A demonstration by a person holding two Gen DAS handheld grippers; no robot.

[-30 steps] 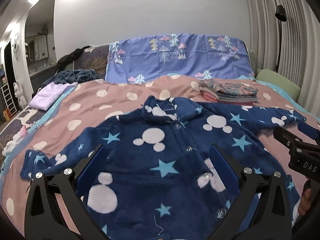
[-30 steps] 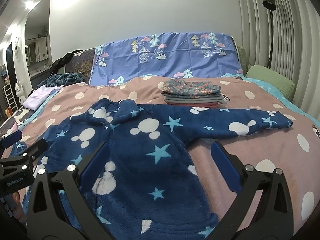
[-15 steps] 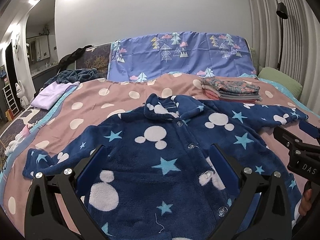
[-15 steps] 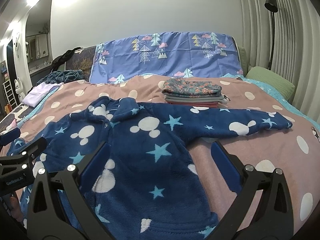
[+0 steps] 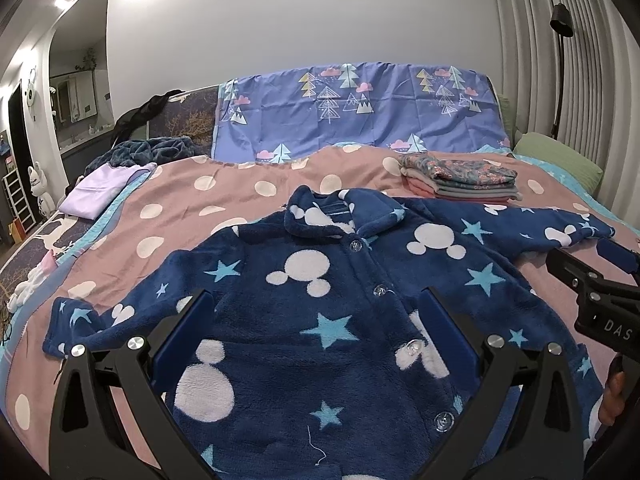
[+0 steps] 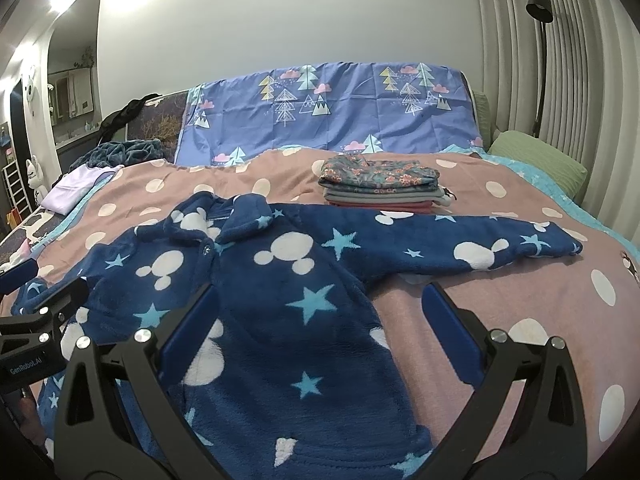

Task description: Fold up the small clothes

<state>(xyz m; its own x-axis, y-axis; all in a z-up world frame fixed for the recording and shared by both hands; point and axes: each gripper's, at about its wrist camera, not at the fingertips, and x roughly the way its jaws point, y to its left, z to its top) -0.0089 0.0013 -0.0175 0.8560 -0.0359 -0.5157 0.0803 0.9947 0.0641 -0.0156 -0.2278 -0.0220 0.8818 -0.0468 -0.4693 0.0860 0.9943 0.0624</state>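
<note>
Claws first: the left gripper point(image 5: 316, 328) stands wide open at the bottom of its frame with nothing between its flat blue pads, and the right gripper point(image 6: 320, 320) is spread just as wide, also empty. Beneath both lies the fleece jacket point(image 5: 320, 312), plush navy with white mouse heads and pale stars, buttoned, sleeves out, filling the frame's centre on the pink dotted blanket point(image 5: 240, 196). At upper right sits a neat stack of folded clothes point(image 6: 380, 184).
</note>
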